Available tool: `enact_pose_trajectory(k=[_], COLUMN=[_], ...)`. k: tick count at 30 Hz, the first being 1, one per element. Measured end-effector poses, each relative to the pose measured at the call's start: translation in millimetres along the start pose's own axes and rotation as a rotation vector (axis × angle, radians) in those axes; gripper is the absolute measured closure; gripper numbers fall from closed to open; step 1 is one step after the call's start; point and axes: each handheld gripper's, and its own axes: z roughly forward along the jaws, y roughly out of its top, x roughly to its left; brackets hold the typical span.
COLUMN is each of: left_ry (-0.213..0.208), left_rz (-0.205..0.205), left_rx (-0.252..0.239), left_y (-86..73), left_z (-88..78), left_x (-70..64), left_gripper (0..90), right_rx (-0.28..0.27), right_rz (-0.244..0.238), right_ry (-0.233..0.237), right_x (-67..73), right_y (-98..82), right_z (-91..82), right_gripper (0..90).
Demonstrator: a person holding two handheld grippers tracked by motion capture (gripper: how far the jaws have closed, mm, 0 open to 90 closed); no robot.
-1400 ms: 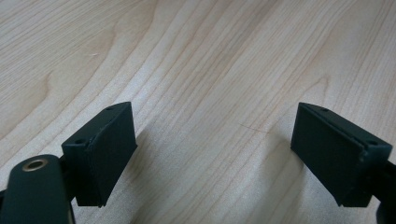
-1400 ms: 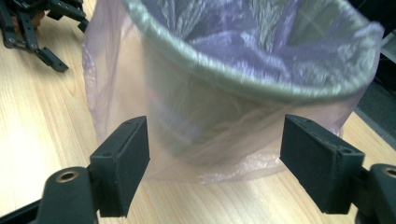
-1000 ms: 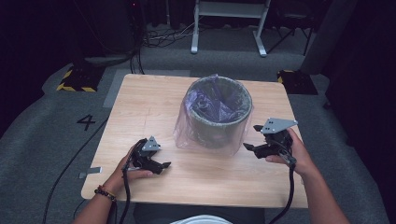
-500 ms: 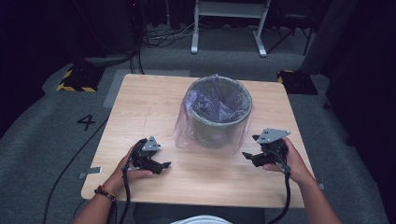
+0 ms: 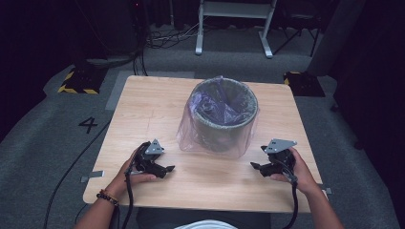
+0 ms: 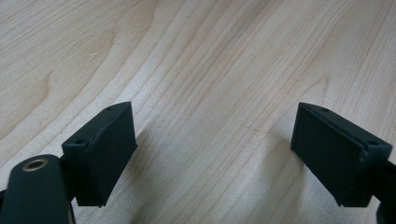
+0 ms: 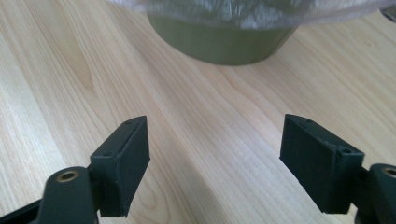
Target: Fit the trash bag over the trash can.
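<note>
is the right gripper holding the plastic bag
No, the right gripper has its fingers wide apart over bare table, with the plastic bag and bin farther ahead.

bin [image 7: 224,44]: top cut off by right gripper view's upper edge | plastic liner [image 5: 217,138]: veils bin's outer wall | bin's base: behind liner, unclear | bin's inside bottom: too dark
</note>
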Motion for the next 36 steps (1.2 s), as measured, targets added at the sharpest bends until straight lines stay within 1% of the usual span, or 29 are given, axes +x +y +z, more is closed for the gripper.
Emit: enact_pose_trajectory(k=[9,14,19,23,26,33,36], left_ry=[0.000,0.000,0.000,0.000,0.000,0.000,0.000], left_rz=[0.000,0.000,0.000,0.001,0.000,0.000,0.000], left_rx=[0.000,0.000,0.000,0.000,0.000,0.000,0.000], left_y=[0.0,0.0,0.0,0.0,0.0,0.0,0.0], left_z=[0.0,0.0,0.0,0.0,0.0,0.0,0.0], left_x=[0.0,0.0,0.0,0.0,0.0,0.0,0.0], left_gripper=[13.7,13.8,13.8,13.8,13.8,13.7,13.7], right_rx=[0.031,0.023,0.000,-0.003,-0.007,-0.019,-0.045], right_rz=[0.012,0.026,0.046,0.080,0.117,0.207,0.261], right_ry=[-0.014,-0.018,-0.035,-0.043,-0.054,-0.084,-0.086], right_x=[0.2,-0.1,-2.3,-6.5,-10.9,-20.2,-25.0], right_y=[-18.6,-26.9,-37.2,-48.7,-59.5,-85.7,-96.1], right_z=[6.2,5.8,3.2,1.0,-0.7,-5.9,-9.6], right_gripper=[23.5,23.5,23.6,23.5,23.6,22.4,22.0])
